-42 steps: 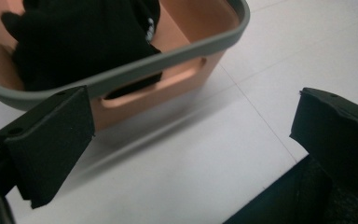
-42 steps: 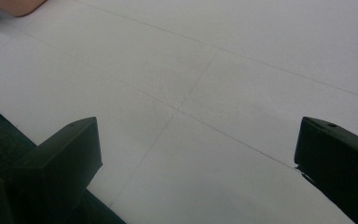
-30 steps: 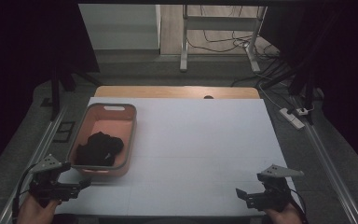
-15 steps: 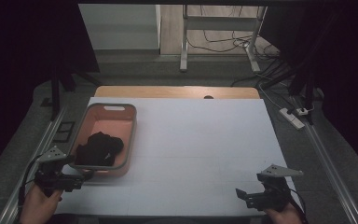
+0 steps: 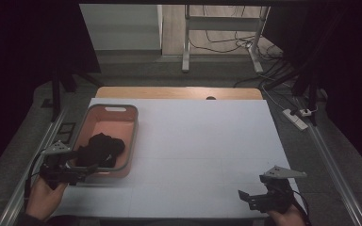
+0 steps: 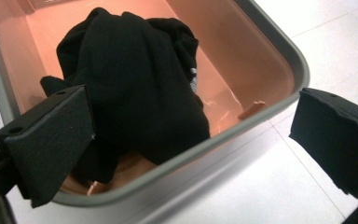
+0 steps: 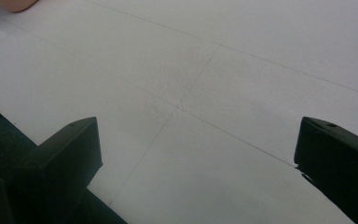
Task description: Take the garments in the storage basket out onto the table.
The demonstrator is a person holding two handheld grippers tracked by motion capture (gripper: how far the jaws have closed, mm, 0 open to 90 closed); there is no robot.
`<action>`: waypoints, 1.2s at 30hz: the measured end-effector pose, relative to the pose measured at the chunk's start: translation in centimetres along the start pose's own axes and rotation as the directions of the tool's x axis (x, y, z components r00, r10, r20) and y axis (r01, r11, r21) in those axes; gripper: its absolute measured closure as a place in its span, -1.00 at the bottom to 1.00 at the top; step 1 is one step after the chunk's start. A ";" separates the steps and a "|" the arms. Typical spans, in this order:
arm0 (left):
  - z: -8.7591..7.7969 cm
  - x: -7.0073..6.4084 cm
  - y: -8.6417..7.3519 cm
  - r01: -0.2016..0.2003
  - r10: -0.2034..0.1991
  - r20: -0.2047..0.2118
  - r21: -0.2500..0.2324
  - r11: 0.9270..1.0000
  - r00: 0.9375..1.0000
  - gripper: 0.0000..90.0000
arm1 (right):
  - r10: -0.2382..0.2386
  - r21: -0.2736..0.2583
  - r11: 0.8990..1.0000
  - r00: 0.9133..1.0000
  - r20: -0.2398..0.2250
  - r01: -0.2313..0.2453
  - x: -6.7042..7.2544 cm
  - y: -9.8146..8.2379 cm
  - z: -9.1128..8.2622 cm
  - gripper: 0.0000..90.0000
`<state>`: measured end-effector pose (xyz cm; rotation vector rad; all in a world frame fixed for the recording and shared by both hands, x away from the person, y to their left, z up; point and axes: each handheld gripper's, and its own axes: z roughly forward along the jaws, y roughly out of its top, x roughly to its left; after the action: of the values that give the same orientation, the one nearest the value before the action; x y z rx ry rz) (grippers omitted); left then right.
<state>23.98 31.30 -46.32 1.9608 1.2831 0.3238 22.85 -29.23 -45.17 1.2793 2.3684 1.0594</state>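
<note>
Garment (image 6: 135, 88), black, soft knit, crumpled into a rounded heap; long axis along the length of the tub, toward its near end. Tub (image 5: 131, 141): pink plastic, rectangular, rounded corners, grey rim, at left of white counter (image 5: 202, 141). Left gripper (image 5: 87, 167) at tub's near rim, fingers (image 6: 51, 140) spread wide, holding nothing. Right gripper (image 5: 245, 197) low over bare counter at near right, fingers (image 7: 65, 163) wide apart, empty.
</note>
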 end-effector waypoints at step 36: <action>5.2 3.4 5.0 -0.017 0.032 -0.074 0.194 0.981 0.997 -1.00 | 0.011 0.006 1.000 1.000 -0.007 -0.011 -0.1 0.0 0.1 -0.98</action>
<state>31.93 30.89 -46.92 2.1466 1.3847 0.2993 23.01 -29.24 -45.24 1.2945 2.3748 1.0625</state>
